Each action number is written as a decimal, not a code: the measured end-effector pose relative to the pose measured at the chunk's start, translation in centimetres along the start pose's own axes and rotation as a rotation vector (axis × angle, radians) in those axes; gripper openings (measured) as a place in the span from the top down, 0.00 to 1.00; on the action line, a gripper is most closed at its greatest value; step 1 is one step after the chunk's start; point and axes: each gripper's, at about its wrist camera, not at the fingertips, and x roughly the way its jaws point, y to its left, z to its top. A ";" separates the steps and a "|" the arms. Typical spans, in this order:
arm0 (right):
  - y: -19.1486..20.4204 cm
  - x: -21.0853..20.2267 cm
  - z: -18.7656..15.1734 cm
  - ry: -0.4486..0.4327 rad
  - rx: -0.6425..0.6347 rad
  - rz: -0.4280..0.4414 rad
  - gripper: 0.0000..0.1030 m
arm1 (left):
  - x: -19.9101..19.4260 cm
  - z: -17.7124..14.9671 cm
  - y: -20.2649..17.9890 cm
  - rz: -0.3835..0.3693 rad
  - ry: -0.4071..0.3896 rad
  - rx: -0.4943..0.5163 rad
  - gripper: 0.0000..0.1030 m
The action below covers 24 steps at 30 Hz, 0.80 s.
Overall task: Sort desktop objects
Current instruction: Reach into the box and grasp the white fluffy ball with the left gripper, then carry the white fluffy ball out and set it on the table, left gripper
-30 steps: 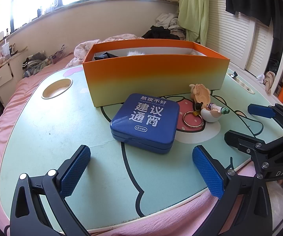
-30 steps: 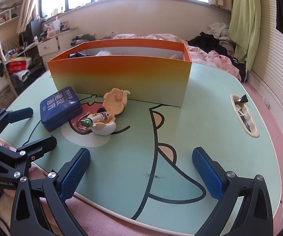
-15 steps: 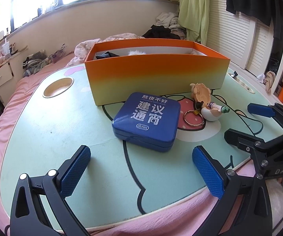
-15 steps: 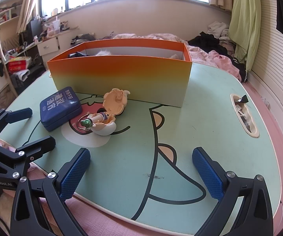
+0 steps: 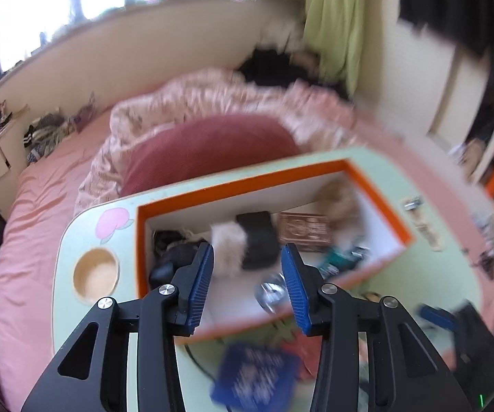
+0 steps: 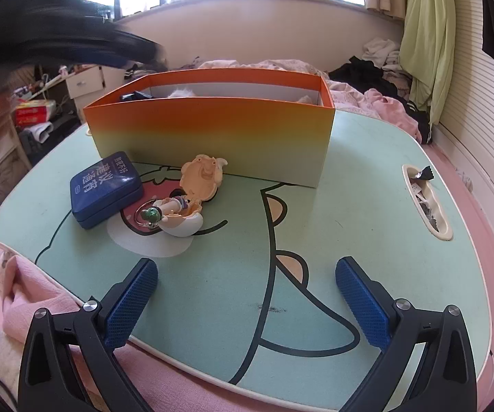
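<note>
Left gripper [image 5: 247, 285] is high above the orange box [image 5: 377, 185], camera looking down into it; frame is motion-blurred. Its fingers [image 5: 200, 285] stand partly spread with a gap between the blue pads, nothing pinched. Inside the box, blurred: a white fluffy item [image 5: 228, 243], a black block [image 5: 259, 240], a brown flat item [image 5: 303, 231], and something shiny near the front wall [image 5: 271, 293]; finer detail can't be told. Blue tin [image 5: 255, 377] shows below the box on the worktop [image 5: 75, 233], outside it.

Right gripper [image 6: 247, 300] sits low at the near edge of the worktop [image 6: 367, 213], fingers [image 6: 132, 304] spread wide, holding nothing. From its view the orange box [image 6: 209, 137] stands upright at the far side. Blue tin [image 6: 106, 189] lies flat on the worktop in front of the box's left end. Just beside it on the right: an open egg-shaped toy [image 6: 192, 202] with a small figure inside and a key ring attached [image 6: 145, 216], close in front of the box wall. Dark blurred shape [image 6: 51, 41] crosses the upper left of that view. Pink bedding [image 6: 23, 295] lies under the worktop's near edge.
</note>
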 end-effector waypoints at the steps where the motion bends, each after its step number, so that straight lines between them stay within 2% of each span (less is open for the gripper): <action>1: 0.1 0.0 -0.1 -0.001 0.000 0.001 0.00 | 1.7 0.7 0.2 0.019 0.040 -0.003 0.58; 4: 0.2 0.0 -0.1 -0.003 0.000 0.002 0.00 | 5.2 1.4 0.8 0.065 0.115 -0.037 0.58; 6: 0.1 0.0 -0.2 -0.004 0.001 0.002 0.00 | 7.1 1.2 1.1 0.064 0.163 -0.054 0.59; 7: 0.1 0.0 -0.2 -0.004 0.001 0.002 0.00 | 7.1 1.2 1.2 0.062 0.135 -0.059 0.62; 8: 0.1 0.0 -0.3 -0.004 0.001 0.001 0.00 | 7.1 1.2 1.4 0.068 0.132 -0.063 0.73; 9: 0.1 0.0 -0.2 -0.005 0.001 0.001 0.00 | 7.0 1.2 1.7 0.063 0.137 -0.073 0.78; 10: 0.1 0.0 -0.2 -0.006 0.002 0.002 0.00 | 6.8 1.2 2.1 0.048 0.137 -0.092 0.78; 13: 0.0 0.0 -0.3 -0.007 0.003 0.001 0.00 | 4.0 0.6 3.3 -0.002 0.052 -0.122 0.78; 16: -0.1 0.0 -0.3 -0.006 0.003 -0.001 0.00 | -1.3 -0.1 3.7 -0.055 -0.106 -0.113 0.78; 19: -0.2 0.0 -0.2 -0.007 0.004 -0.002 0.00 | -5.9 -1.4 4.2 -0.138 -0.220 -0.132 0.78; 21: -0.2 0.0 -0.2 -0.007 0.004 -0.003 0.00 | -7.4 -3.0 3.9 -0.210 -0.248 -0.133 0.78; 24: -0.2 0.0 -0.3 -0.008 0.005 -0.004 0.00 | -6.4 -5.5 1.9 -0.284 -0.191 -0.082 0.77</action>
